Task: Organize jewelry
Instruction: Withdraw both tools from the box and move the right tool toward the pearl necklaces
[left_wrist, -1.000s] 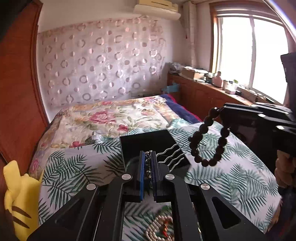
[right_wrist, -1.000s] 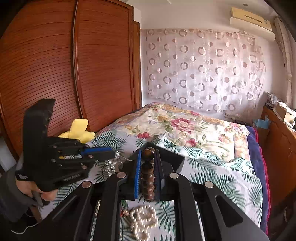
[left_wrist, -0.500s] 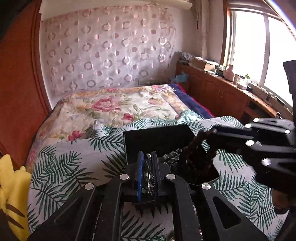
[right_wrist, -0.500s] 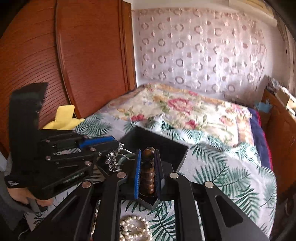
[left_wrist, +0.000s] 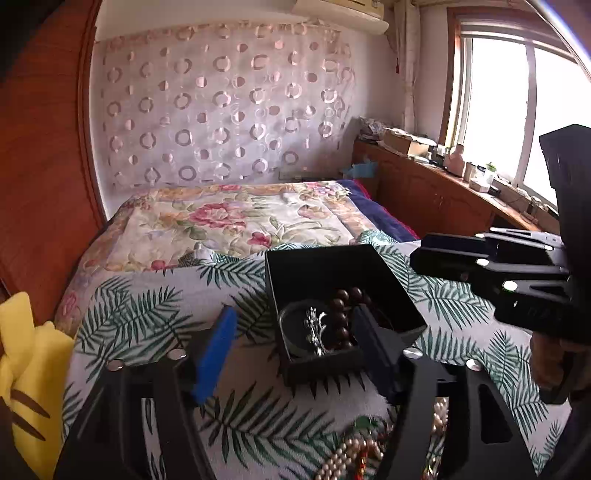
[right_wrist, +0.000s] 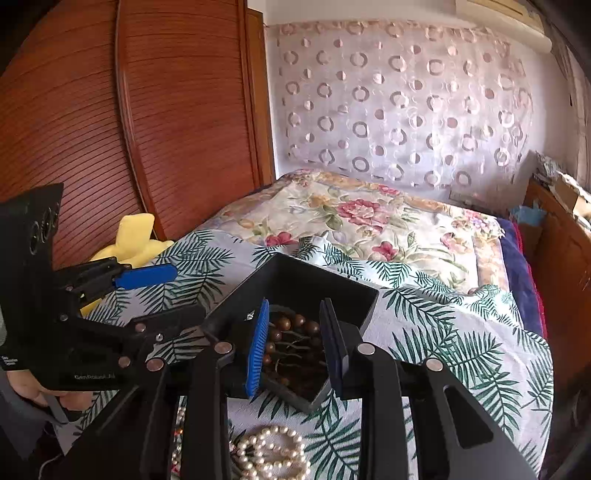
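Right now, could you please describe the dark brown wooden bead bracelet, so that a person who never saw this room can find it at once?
On the bed's palm-leaf patterned cover sits an open black square box. Inside it lies the dark brown wooden bead bracelet, beside a silver ornate hair comb. Its round, matte brown beads set it apart from that shiny metal piece and from the white pearl strand lying outside the box.

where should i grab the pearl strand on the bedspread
Take the pearls across one strand of the loop at its far edge, coming straight down from above. They lie flat in a loose coil on the soft bedspread, so a side approach would only push them; pinching a single run of beads lifts the whole.
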